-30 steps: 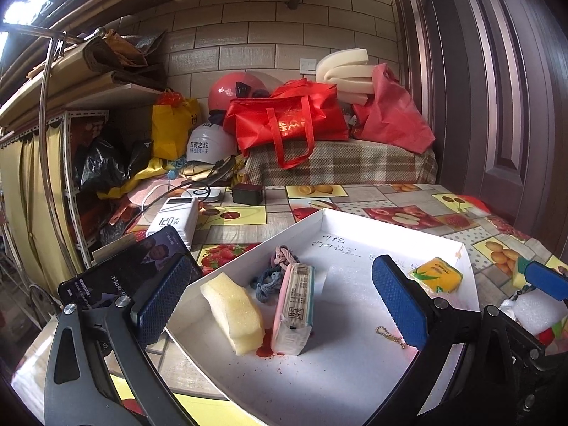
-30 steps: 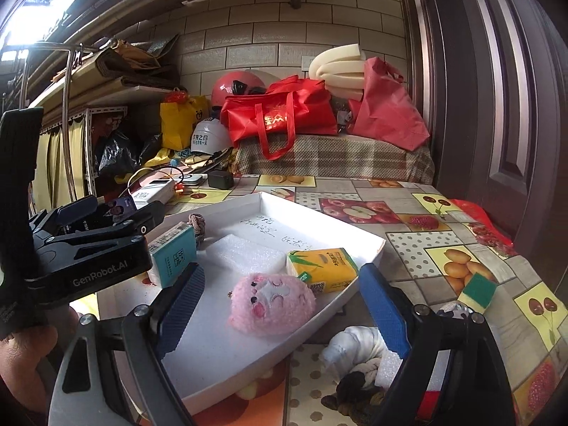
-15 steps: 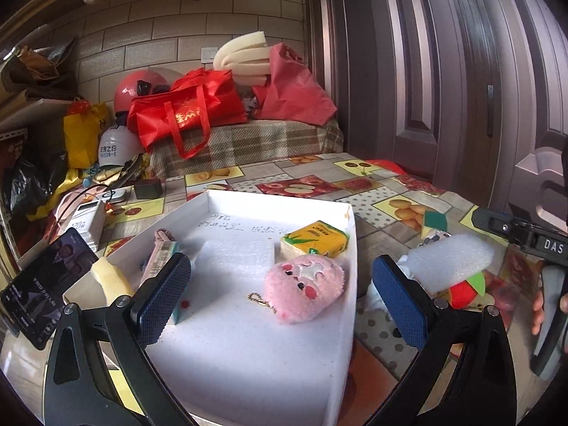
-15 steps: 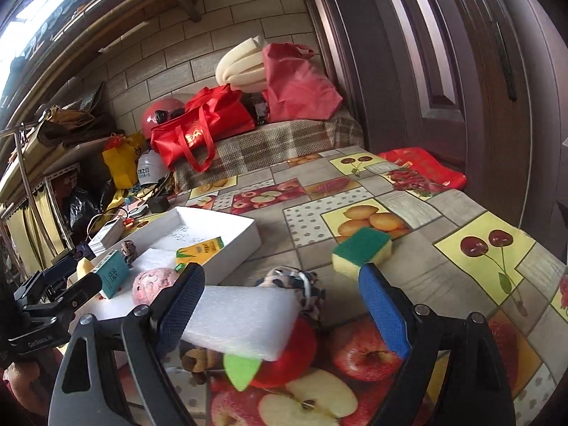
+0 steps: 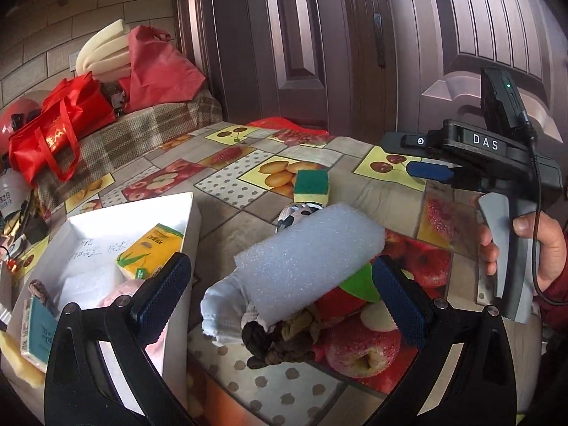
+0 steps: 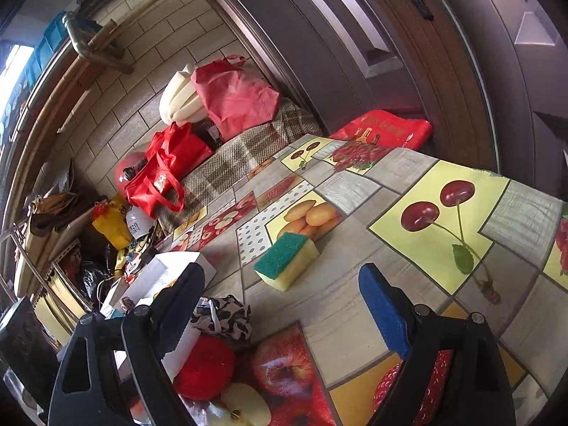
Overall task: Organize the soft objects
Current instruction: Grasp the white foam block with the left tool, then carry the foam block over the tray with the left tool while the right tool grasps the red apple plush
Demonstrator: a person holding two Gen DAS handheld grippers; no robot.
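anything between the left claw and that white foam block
Nothing visible. The left claw is open with the foam block directly ahead between its fingers, lying on top of the pile of soft things.

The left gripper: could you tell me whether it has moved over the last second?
Yes. The left gripper has swung right: the white tray, earlier centred between its fingers, now sits at the left edge, with the white foam block ahead.

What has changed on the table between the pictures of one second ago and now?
Both grippers swung right, away from the white tray. The left gripper now faces the white foam block on the pile beside the tray; the right gripper faces the green-and-yellow sponge. Both remain open, holding nothing. The tray's contents and the pile look unmoved.
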